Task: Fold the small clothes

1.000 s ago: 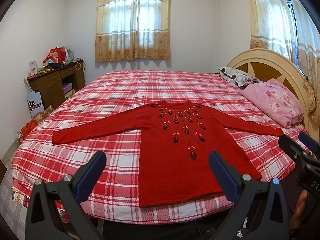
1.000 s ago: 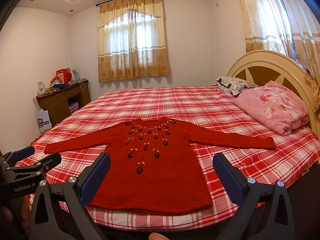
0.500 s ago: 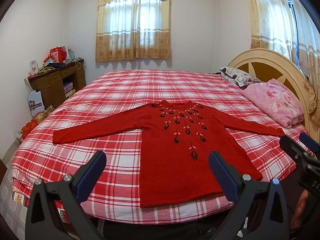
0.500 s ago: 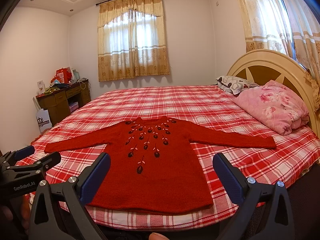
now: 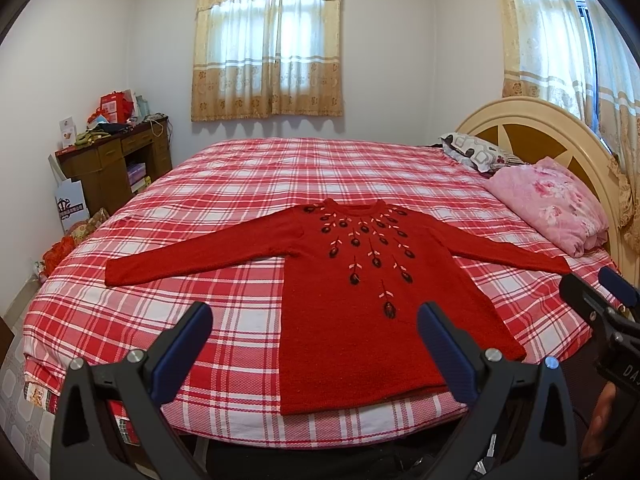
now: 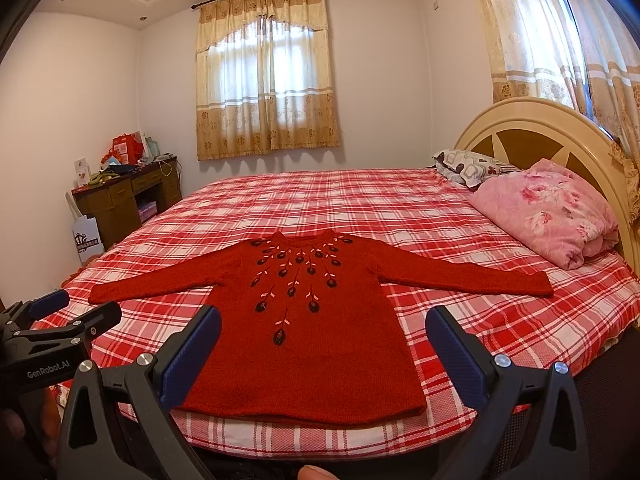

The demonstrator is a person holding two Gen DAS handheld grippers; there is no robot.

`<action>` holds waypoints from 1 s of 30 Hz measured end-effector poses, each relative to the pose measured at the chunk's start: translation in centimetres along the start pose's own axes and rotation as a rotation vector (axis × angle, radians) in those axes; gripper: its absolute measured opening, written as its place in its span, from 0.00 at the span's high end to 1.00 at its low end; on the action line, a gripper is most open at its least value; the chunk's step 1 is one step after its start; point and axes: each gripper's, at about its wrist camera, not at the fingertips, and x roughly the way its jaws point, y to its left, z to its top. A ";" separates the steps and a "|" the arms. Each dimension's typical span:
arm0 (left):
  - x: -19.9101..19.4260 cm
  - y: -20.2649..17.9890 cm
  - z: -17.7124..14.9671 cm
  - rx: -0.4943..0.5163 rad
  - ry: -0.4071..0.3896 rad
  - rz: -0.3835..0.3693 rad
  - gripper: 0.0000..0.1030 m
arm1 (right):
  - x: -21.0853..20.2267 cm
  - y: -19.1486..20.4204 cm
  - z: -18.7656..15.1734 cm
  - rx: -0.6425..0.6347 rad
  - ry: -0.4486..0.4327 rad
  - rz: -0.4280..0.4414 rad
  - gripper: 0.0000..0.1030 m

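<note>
Left wrist view: one red sweater [image 5: 352, 300] spread flat, front up, on the near part of one bed [image 5: 248, 184] under a red-and-white plaid cover, both sleeves stretched out sideways, hem at the near edge. Two pillows by the headboard [image 5: 532, 120] at right: one pink floral pillow [image 5: 556, 208], one grey patterned pillow [image 5: 476, 152] behind it. One wooden desk [image 5: 116, 164] against the far left wall, cluttered on top. Two curtained windows, one at the far wall [image 5: 268, 36], one at right. Left gripper [image 5: 316, 344] with fingers spread wide apart, holding nothing, poised before the hem. At the right edge, the right gripper [image 5: 600, 292] seen from the side, tips also parted, off the sweater.

Right wrist view: same single sweater [image 6: 304, 320], same bed [image 6: 400, 208], same two pillows, pink [image 6: 548, 208] and grey [image 6: 472, 162]. Shown only here: recessed ceiling lights and the full curtain rod. Right gripper [image 6: 324, 348] wide apart, empty, in front of the hem. Left gripper [image 6: 76, 312] at the left edge, tips slightly apart, lettered "GenRobot.AI". Bit of fingertip at the bottom edge.
</note>
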 end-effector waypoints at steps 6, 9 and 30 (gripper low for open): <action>0.1 0.2 -0.1 -0.001 0.001 0.001 0.00 | 0.0 0.1 0.0 -0.004 0.000 0.005 0.01; 0.1 0.2 -0.1 -0.001 0.003 0.001 0.00 | 0.1 0.1 -0.1 -0.007 0.003 0.005 0.01; 1.7 0.0 -0.4 0.014 0.051 -0.013 0.00 | 2.9 -0.3 -1.1 -0.021 0.047 0.086 0.01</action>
